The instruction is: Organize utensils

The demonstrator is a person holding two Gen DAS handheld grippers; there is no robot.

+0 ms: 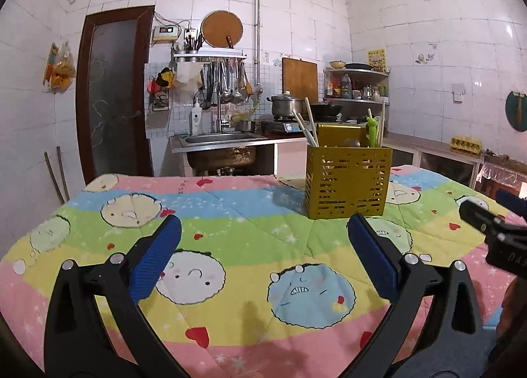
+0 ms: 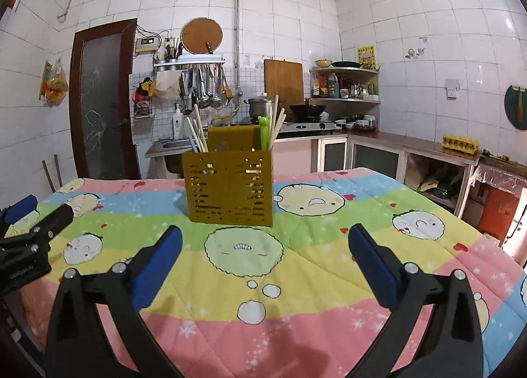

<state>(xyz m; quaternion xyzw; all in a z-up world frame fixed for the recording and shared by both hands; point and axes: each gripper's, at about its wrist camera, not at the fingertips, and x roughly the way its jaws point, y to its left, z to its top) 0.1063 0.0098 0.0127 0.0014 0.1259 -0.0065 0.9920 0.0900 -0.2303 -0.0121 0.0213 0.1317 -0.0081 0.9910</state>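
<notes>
- The left gripper (image 1: 263, 229) has its blue pads (image 1: 154, 256) spread wide with nothing between them; its black arms are cut off by the lower edge of its own view.
- From the right wrist view only part of the left gripper (image 2: 31, 213) shows, at the left edge, and its body runs out of the picture.
- The table (image 1: 98, 206) is covered by a striped cartoon quilt (image 2: 296, 295), so the surface under it is hidden.
- A yellow slotted utensil holder (image 1: 347, 182) stands upright on the quilt toward the far side, ahead of both grippers and touching neither.
- Chopsticks (image 2: 197, 130) lean out of its left part, and a green frog-topped stick (image 2: 264, 132) stands with more chopsticks on its right.
- A dark rounded thing between them barely clears the rim and cannot be made out; the lower ends of all the utensils are hidden behind the slotted wall.
- The right gripper (image 2: 263, 233) is likewise spread apart and empty, low over the quilt.
- In the left wrist view just its tip (image 1: 484, 216) pokes in from the right edge.
</notes>
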